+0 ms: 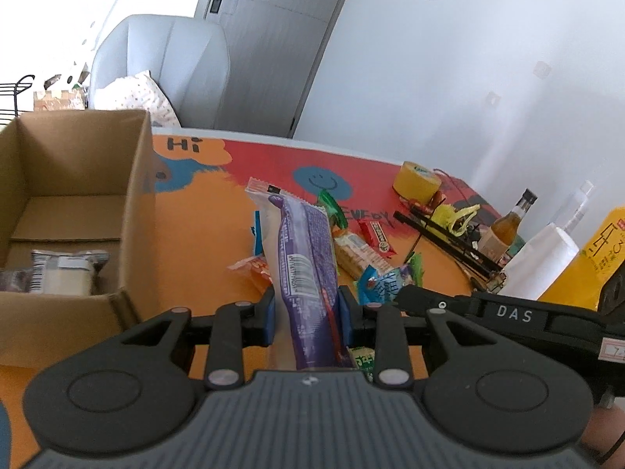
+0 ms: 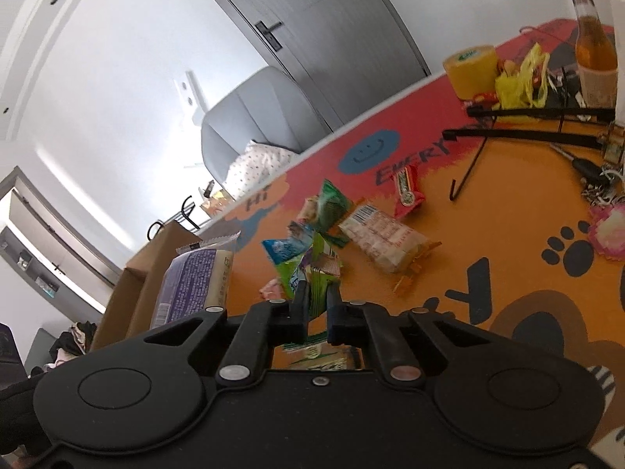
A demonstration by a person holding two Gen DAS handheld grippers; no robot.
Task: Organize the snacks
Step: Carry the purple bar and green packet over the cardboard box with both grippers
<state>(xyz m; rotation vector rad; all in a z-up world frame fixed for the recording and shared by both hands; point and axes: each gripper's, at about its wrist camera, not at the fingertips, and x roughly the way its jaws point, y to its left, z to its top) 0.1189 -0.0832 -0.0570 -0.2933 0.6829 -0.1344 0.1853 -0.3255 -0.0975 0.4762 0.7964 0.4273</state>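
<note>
My left gripper [image 1: 306, 314] is shut on a long purple and white snack pack [image 1: 302, 258], held upright above the orange table, just right of the open cardboard box [image 1: 134, 211]. The same pack shows in the right wrist view [image 2: 195, 281], beside the box [image 2: 133, 297]. A wrapped white snack [image 1: 64, 273] lies inside the box. My right gripper [image 2: 315, 306] is shut on a bunch of small green and blue snack packets [image 2: 308, 269], lifted above the table. Loose snacks lie on the table: a cracker pack [image 2: 384, 240], a red bar [image 2: 406, 191], a green packet [image 2: 332, 203].
A yellow tape roll [image 1: 416, 183], a black wire rack [image 1: 445, 240], a glass bottle [image 1: 509, 222], a white roll [image 1: 541, 262] and a yellow bag [image 1: 601, 250] crowd the table's right side. A grey chair [image 1: 164, 66] stands behind the table. Keys [image 2: 599, 181] lie at right.
</note>
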